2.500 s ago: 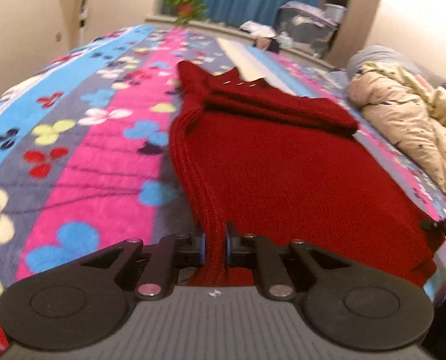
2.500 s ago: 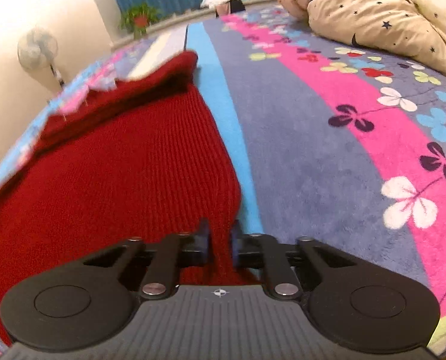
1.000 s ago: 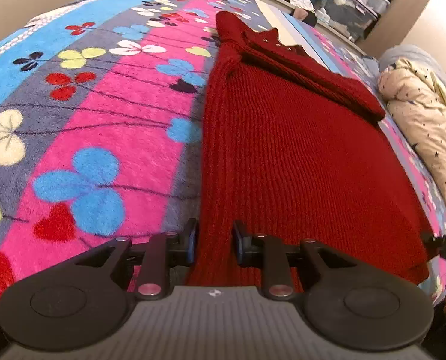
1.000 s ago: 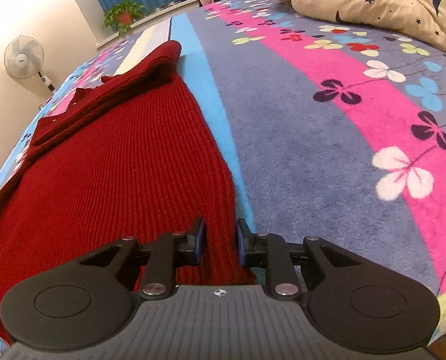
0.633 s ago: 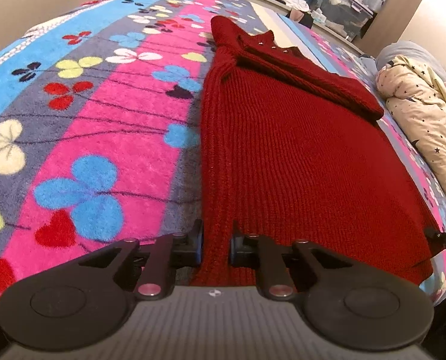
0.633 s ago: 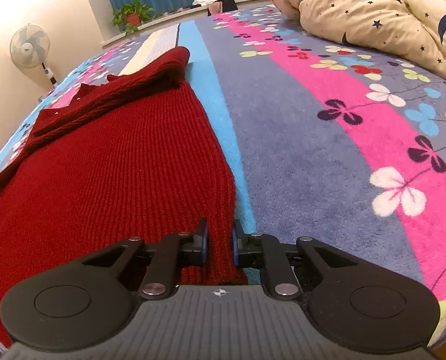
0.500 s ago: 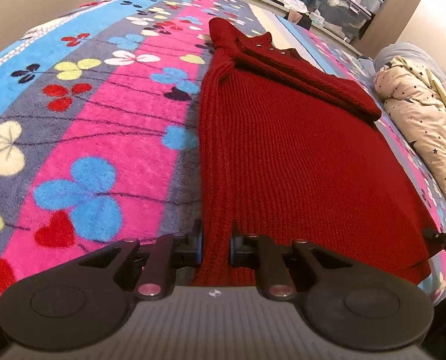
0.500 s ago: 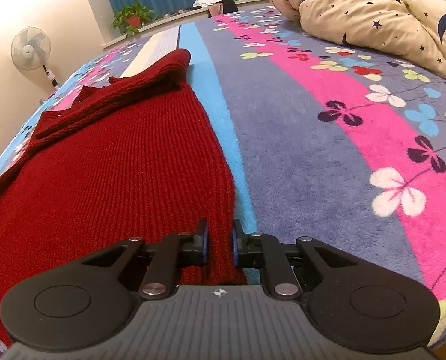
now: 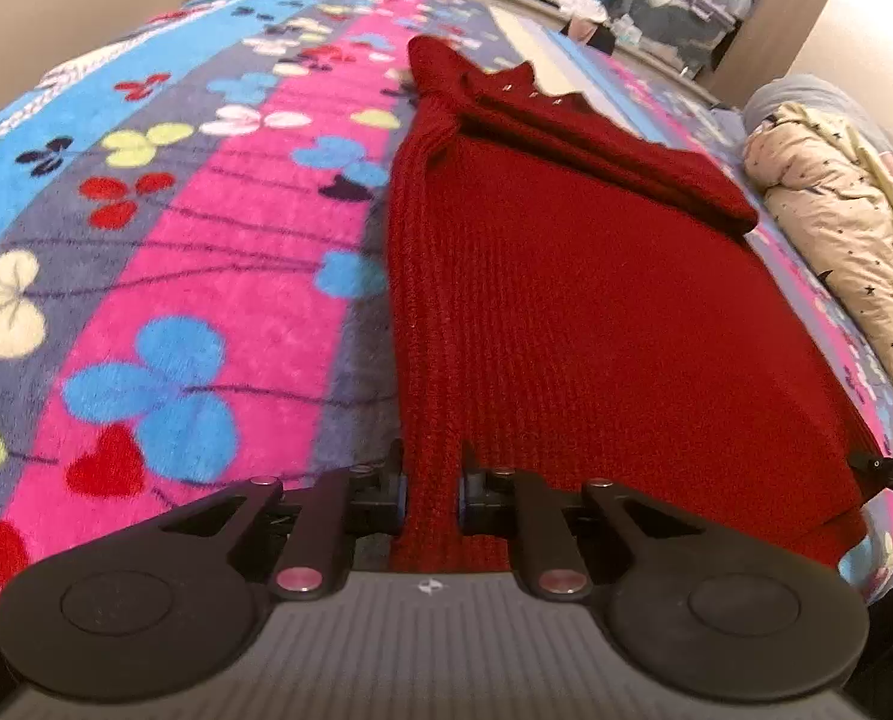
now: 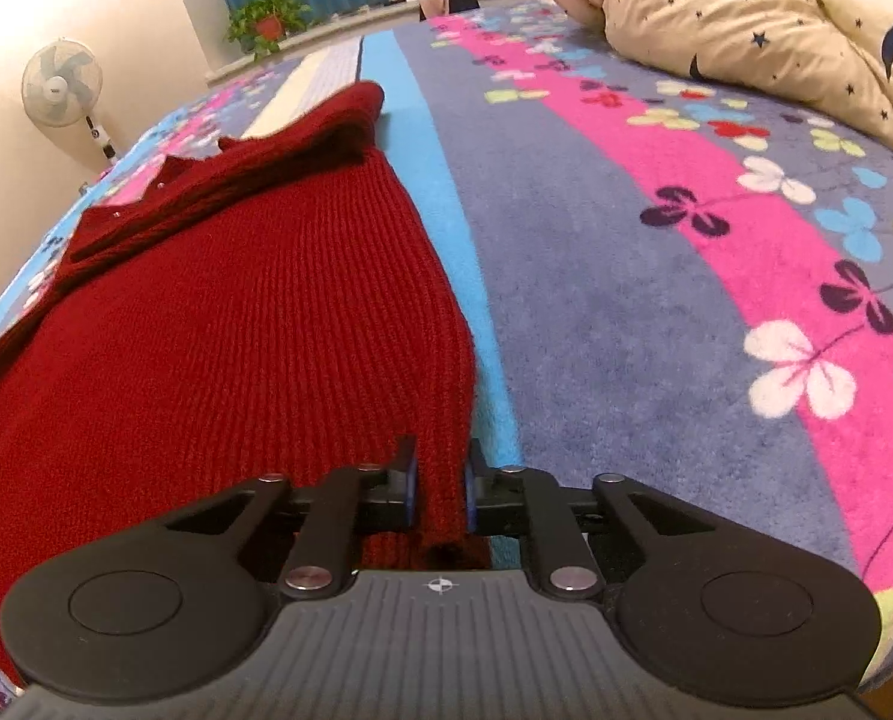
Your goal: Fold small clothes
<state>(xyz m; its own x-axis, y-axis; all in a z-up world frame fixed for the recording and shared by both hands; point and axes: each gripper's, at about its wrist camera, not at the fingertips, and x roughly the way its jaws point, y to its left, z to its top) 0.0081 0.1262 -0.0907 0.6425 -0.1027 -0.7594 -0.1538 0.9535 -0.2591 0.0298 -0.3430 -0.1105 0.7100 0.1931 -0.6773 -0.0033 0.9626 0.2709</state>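
A dark red knitted sweater (image 9: pixel 566 312) lies flat on a flowered blanket (image 9: pixel 206 228), its sleeves folded across the far end. My left gripper (image 9: pixel 431 480) is shut on the near left corner of the hem, the pads pressing the ribbed edge. In the right wrist view the same sweater (image 10: pixel 236 312) fills the left half. My right gripper (image 10: pixel 440 480) has the near right corner of the hem between its pads; its jaws are closing and pinch the fabric. The right gripper's tip (image 9: pixel 890 471) shows at the far right of the left wrist view.
The blanket (image 10: pixel 656 300) covers a bed. A cream star-print quilt (image 10: pixel 746 18) is bunched at the right side. A fan (image 10: pixel 62 84) and a potted plant (image 10: pixel 266 24) stand beyond the bed. Storage boxes (image 9: pixel 668 0) sit by the far wall.
Both grippers' jaws have narrowed onto the sweater's hem corners. The hands have hardly moved and the sweater lies as before.
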